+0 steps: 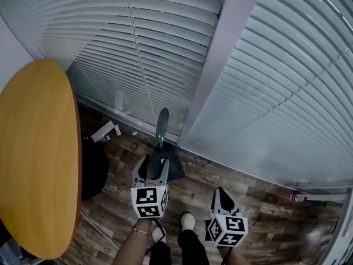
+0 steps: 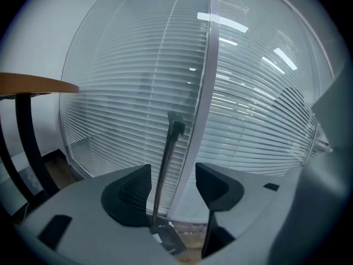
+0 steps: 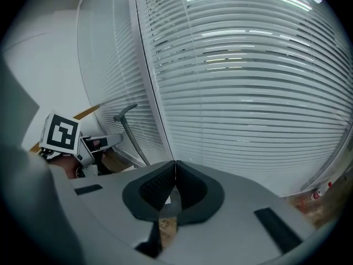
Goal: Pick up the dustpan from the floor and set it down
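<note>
The left gripper (image 1: 153, 168) has its two dark padded jaws spread wide. The thin shaft of the dark grey long-handled dustpan (image 1: 161, 127) stands between them, nearer the left pad. I cannot tell whether it brushes that pad, but neither pad presses on it. The shaft rises from the gap toward 12 o'clock, roughly upright and tipped toward the window. Its dark pan sits low on the brown wood-pattern floor (image 1: 259, 203), just at 1 o'clock of the jaws.

The right gripper (image 1: 221, 193) hangs well apart at 3 o'clock of the left one. Its jaws are pressed together with nothing between them, and it points down toward the floor.

Directly behind the dustpan, at 12 o'clock, a pale upright window post (image 1: 223, 54) divides two spans of white horizontal blinds (image 1: 138, 48). These close off that whole side, so the handle top lies close against them.

At 9 o'clock of the left gripper the round orange-yellow wooden tabletop (image 1: 33, 153) overhangs the floor. Its black base (image 1: 95, 170) sits near the left jaw.

A small white plastic piece (image 1: 105, 130) lies on the floor at 10 o'clock, by the window sill. A small red-and-white object (image 1: 298, 197) lies far off at 3 o'clock, along the window's foot.

A white shoe (image 1: 188, 221) shows at 6 o'clock, between the two marker cubes.
</note>
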A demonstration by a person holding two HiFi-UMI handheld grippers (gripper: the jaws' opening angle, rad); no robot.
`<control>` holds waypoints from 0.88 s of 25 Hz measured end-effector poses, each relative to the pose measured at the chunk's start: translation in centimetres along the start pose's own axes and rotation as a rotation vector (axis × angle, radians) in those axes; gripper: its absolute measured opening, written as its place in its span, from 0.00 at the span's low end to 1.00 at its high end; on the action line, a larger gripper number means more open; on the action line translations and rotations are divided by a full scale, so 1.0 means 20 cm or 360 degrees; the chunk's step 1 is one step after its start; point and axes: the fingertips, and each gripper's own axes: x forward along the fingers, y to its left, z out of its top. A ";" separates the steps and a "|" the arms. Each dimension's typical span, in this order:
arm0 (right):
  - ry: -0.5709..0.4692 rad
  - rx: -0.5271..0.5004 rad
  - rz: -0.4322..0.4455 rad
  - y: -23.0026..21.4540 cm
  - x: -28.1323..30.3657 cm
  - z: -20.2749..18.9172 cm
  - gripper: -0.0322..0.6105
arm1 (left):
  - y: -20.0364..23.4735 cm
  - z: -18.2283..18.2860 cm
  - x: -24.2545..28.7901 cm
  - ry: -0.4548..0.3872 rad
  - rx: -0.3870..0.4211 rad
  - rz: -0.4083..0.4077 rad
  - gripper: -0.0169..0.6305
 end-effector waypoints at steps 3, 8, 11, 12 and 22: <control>0.0009 0.0006 -0.0006 -0.02 0.02 -0.02 0.10 | 0.02 0.00 0.06 0.0002 0.0024 0.0015 0.42; 0.0038 0.0021 -0.0014 -0.06 0.05 -0.05 0.10 | 0.05 0.03 0.15 -0.0025 0.0040 0.0022 0.42; 0.0050 0.0023 -0.0016 -0.07 0.06 -0.07 0.10 | 0.06 0.05 0.19 -0.0044 0.0052 0.0001 0.42; 0.0054 0.0022 -0.0019 -0.08 0.07 -0.07 0.10 | 0.06 0.05 0.21 -0.0049 0.0054 -0.0012 0.42; 0.0086 0.0033 -0.0020 -0.10 0.10 -0.10 0.10 | 0.07 0.06 0.29 -0.0035 0.0081 -0.0011 0.41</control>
